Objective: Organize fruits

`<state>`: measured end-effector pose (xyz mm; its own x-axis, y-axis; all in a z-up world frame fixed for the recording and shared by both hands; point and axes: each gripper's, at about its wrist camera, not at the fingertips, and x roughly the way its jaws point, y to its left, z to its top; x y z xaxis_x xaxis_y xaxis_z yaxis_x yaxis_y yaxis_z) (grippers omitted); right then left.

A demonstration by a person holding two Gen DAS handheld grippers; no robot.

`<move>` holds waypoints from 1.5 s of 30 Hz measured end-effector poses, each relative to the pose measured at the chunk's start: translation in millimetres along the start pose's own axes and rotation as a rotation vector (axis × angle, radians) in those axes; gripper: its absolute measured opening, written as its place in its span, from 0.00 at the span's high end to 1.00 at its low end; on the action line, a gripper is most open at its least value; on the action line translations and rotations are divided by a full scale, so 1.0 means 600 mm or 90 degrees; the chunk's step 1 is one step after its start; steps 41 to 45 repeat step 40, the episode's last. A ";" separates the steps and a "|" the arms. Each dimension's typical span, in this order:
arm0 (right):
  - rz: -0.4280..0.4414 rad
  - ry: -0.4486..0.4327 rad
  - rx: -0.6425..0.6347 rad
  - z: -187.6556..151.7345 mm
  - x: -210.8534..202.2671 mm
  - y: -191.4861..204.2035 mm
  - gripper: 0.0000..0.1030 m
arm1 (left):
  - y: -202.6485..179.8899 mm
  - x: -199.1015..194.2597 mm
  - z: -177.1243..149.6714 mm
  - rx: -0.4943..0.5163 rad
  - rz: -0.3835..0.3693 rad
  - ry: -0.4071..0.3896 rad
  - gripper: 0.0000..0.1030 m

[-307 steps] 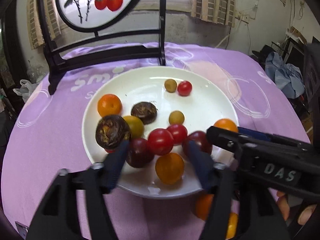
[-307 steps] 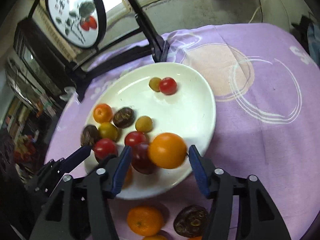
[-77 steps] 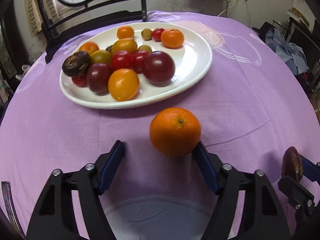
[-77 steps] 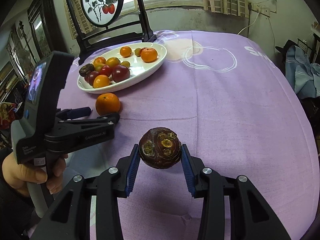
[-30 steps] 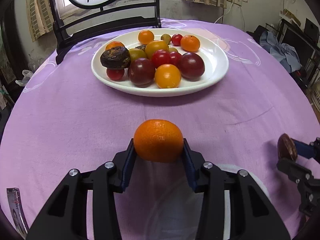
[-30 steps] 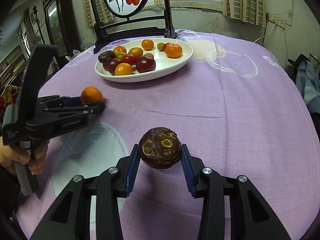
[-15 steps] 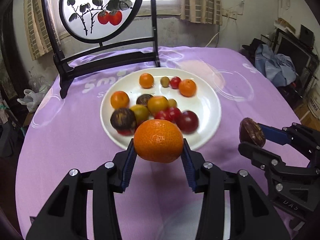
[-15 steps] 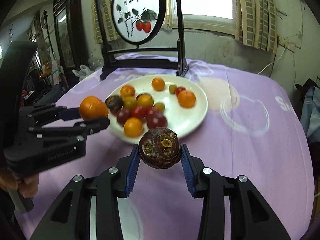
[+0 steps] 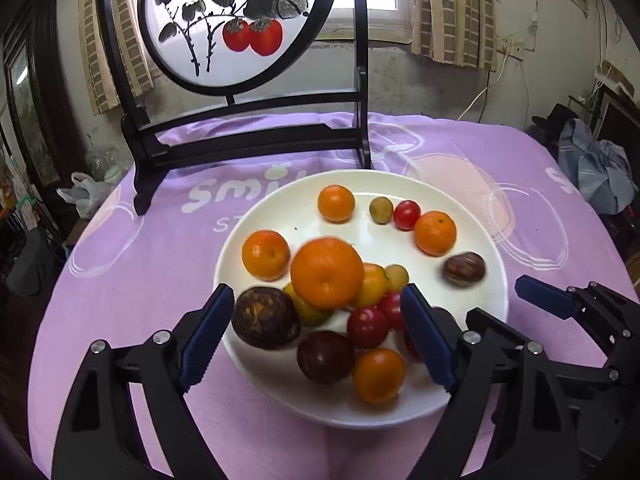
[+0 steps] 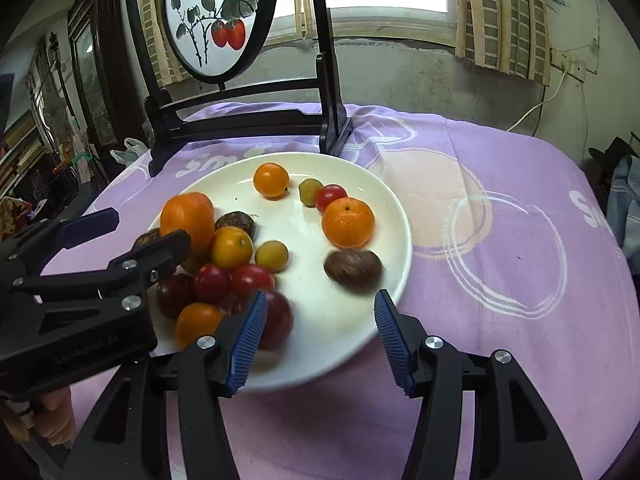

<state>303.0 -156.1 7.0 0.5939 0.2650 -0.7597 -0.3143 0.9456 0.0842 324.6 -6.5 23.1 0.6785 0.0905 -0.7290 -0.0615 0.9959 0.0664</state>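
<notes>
Both fruits newly on plate (image 9: pixel 496 312); cloth (image 9: pixel 160 248) lettered "Smil…".

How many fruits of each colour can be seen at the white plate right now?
orange fruits: 6
red tomatoes: 3
yellow-green fruits: 3
dark purple tomatoes: 2
brown fruits: 3
Total: 17 visible across both views; others may be hidden.

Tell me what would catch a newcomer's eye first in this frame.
First the white plate heaped with fruit on the purple tablecloth, with a big orange sitting on the pile ahead of the open left gripper. Next, a blurred brown fruit lies alone near the plate's right edge, just ahead of the open right gripper. Behind stands a round painted screen showing two red fruits.
</notes>
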 end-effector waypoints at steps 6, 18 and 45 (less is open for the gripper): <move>-0.018 -0.012 -0.016 -0.056 -0.071 0.010 0.26 | 0.008 -0.057 -0.055 -0.034 -0.028 -0.019 0.11; -0.057 -0.004 0.010 -0.183 -0.153 0.029 0.14 | 0.016 -0.158 -0.208 -0.029 -0.016 -0.019 0.09; -0.041 0.008 0.050 -0.258 -0.202 0.020 0.10 | 0.039 -0.212 -0.289 -0.042 -0.035 0.008 0.08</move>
